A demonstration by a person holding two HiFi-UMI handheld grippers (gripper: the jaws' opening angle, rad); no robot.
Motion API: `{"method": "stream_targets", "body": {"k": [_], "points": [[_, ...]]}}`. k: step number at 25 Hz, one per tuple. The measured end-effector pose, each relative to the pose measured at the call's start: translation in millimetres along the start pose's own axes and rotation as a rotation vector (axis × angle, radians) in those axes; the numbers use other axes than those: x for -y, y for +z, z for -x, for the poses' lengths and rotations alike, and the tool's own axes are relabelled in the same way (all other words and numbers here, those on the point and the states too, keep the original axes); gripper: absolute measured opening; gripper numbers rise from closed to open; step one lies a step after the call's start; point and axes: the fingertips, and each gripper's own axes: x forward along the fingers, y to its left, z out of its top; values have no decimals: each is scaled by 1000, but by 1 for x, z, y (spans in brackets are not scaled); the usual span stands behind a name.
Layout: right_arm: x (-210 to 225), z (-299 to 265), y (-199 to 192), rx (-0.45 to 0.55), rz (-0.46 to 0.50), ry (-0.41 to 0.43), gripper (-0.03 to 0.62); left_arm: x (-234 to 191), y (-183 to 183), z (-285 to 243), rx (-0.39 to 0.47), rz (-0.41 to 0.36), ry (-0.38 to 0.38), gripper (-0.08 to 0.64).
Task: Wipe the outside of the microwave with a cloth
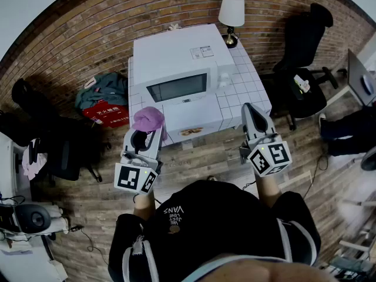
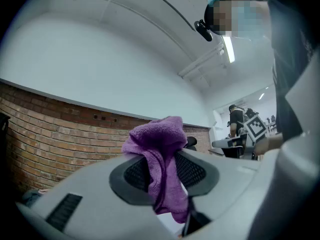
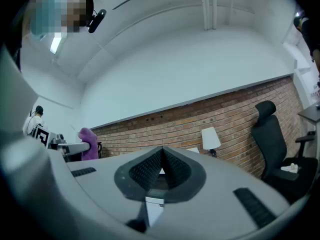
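"Over the brown wooden plank floor (image 1: 205, 157), in the head view, what stood in front of the person?"

"A white box-shaped microwave with a dark door window (image 1: 179, 75) sat on a white tiled table (image 1: 244, 87) against a red brick wall (image 1: 88, 28). A small lamp with a white shade (image 1: 231, 10) stood at the table's back right corner, and a black office chair (image 1: 302, 51) stood to the right of the table."

"And the task's cloth?"

"The purple terry cloth (image 1: 148, 119) was bunched at the tip of the left tool (image 1: 147, 133), in front of the table's left front corner and short of the microwave door. The right tool (image 1: 252, 107) was held up before the table's right front corner, well apart from the left one."

"What did the left gripper view tell?"

"Its jaws were clamped on the cloth. The fabric stood up in a rounded lump above the dark pads and hung down between them. That tool pointed upward, with the brick wall low and white ceiling above."

"The right gripper view?"

"Its jaws were pressed together with nothing between them. Beyond them showed the brick wall, the lamp and the chair, with the purple cloth far off at the left."
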Motion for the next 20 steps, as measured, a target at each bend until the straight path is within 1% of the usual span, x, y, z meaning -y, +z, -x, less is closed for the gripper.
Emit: {"method": "stream_targets", "body": {"k": [4, 7, 11, 17, 20], "points": [[3, -1, 3, 5, -27, 29, 0, 0, -4, -1, -6, 11, 24, 132], [7, -4, 8, 22, -27, 49, 0, -3, -7, -1, -10, 19, 57, 132], [16, -11, 6, 14, -40, 83, 0, -8, -14, -2, -22, 20, 107, 132], [30, -32, -5, 1, -60, 80, 0, -35, -30, -2, -48, 39, 165, 132], [35, -52, -6, -2, -69, 50, 0, -61, -33, -10, -46, 44, 179, 132]]}}
